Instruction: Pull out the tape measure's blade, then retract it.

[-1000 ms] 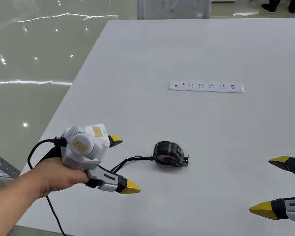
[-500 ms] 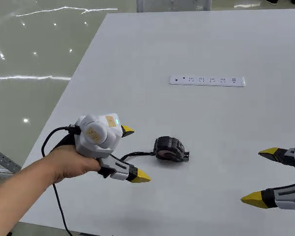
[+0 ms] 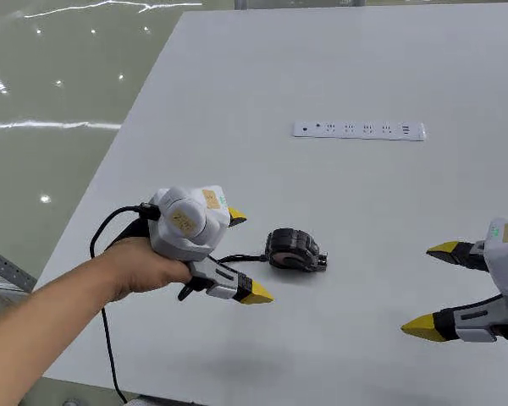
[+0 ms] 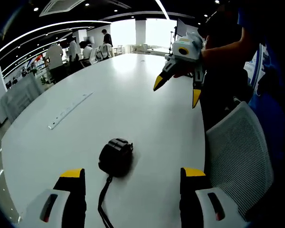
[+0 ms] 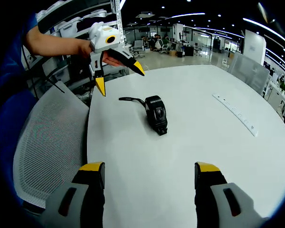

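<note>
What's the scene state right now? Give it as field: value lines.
tape measure: lying on the table, blade retracted
strap: trails from the case toward the left gripper
left gripper: open, beside the tape measure, not touching
right gripper: open, apart from the tape measure
power strip: farther back on the table
task step: blade not yet pulled

No legible text, brand or number found. Tan stickers (image 3: 210, 199) on left claw (image 3: 247, 257) housing and on right claw (image 3: 432, 288): print too small. Tape measure (image 5: 156, 114) face label (round, dark) blurred. Power strip (image 3: 358, 129) markings unreadable.
</note>
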Demonstrator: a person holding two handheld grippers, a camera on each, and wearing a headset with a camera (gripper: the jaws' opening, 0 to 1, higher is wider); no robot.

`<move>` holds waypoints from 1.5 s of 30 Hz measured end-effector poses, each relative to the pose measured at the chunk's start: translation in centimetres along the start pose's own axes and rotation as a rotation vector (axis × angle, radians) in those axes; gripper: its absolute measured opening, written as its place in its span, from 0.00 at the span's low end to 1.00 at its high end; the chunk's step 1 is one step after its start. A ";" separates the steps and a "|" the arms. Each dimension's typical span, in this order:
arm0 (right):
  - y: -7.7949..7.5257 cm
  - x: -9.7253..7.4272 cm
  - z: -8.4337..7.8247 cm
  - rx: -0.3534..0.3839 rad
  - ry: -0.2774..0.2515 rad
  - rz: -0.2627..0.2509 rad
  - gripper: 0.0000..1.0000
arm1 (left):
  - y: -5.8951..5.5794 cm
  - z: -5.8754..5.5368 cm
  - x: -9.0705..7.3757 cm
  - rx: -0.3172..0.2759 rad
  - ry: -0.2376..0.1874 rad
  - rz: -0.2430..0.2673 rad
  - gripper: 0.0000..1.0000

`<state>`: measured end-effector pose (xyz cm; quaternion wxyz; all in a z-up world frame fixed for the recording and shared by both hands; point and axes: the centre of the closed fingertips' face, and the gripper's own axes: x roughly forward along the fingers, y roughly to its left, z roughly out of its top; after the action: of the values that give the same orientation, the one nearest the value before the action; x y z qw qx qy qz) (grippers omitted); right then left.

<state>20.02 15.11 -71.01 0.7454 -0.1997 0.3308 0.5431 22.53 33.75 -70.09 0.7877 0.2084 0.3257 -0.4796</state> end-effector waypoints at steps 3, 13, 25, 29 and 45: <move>-0.1 0.5 0.1 -0.010 0.004 0.006 0.73 | 0.1 0.1 0.5 0.010 0.003 -0.007 0.77; -0.6 2.5 0.9 -0.053 -0.018 0.029 0.70 | 0.7 0.4 2.0 0.040 0.017 -0.027 0.72; -0.9 5.3 1.6 -0.103 -0.014 0.065 0.68 | 1.5 0.3 3.8 0.064 0.033 -0.045 0.69; -1.4 6.2 1.6 -0.111 -0.011 0.071 0.67 | 1.8 0.4 4.3 0.071 0.034 -0.044 0.68; -2.0 9.2 2.1 -0.179 0.009 0.110 0.59 | 2.3 0.3 6.4 0.147 0.069 -0.056 0.62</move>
<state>24.20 22.07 -76.22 0.6922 -0.2496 0.2947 0.6097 26.77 30.67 -74.37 0.7450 0.2727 0.3221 -0.5165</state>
